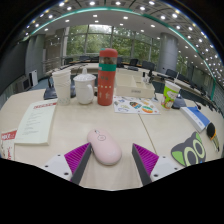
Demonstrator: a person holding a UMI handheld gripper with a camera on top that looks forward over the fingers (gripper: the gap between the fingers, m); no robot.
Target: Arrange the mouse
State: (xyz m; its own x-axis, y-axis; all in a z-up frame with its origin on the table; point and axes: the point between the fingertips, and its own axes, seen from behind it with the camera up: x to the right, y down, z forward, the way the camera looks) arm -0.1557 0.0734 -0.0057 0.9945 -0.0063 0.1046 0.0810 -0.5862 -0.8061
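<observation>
Gripper view shows me the pink mouse (103, 146) lying on the pale table (70, 125), between my two fingers and a little ahead of their tips. My gripper (109, 160) is spread wide and holds nothing; there is a clear gap from the mouse to the pad on each side. Beyond the mouse stand a red bottle (107, 77) and a white cup (85, 88), well apart from it; an open booklet (36, 122) lies to its left. I judge the mouse light, rigid and smooth-shelled, likely slippery, so I would pinch its flatter flanks near the middle, not the domed top.
</observation>
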